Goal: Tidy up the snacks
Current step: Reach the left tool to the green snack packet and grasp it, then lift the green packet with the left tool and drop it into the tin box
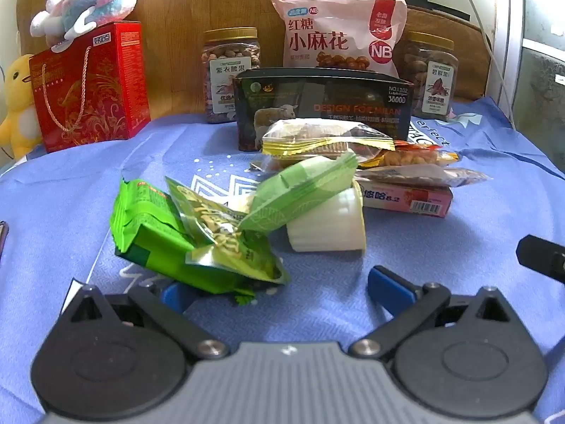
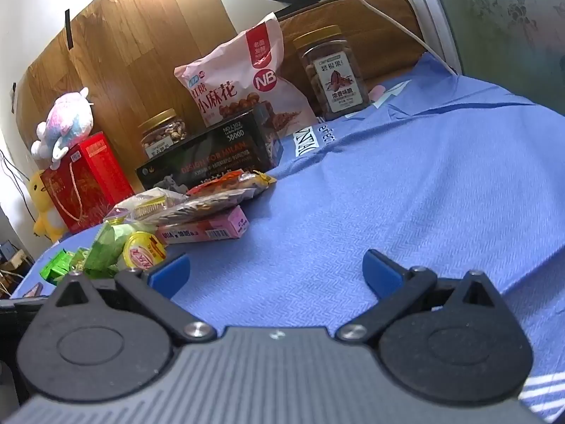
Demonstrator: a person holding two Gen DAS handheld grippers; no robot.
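Note:
A heap of snacks lies on the blue cloth [image 1: 70,190]. Nearest my left gripper [image 1: 279,288] are bright green packets [image 1: 155,236], a pale green packet [image 1: 300,187] and a white ribbed cup [image 1: 328,222] on its side. Behind them sit clear wrapped snacks [image 1: 328,137] on a pink box [image 1: 409,201]. The left gripper is open, just short of the green packets, with only cloth between its blue fingers [image 1: 388,284]. My right gripper [image 2: 275,272] is open over bare cloth [image 2: 406,183], to the right of the heap. The cup's yellow lid [image 2: 144,249] and the pink box [image 2: 204,231] show there.
A dark box [image 1: 325,106] stands behind the heap, with a pink bag [image 1: 339,39] and two nut jars [image 1: 229,70] [image 1: 432,74] at the wooden backboard. A red gift box [image 1: 91,84] bearing a plush toy [image 1: 91,0] stands at the left, a yellow plush [image 1: 17,106] beside it.

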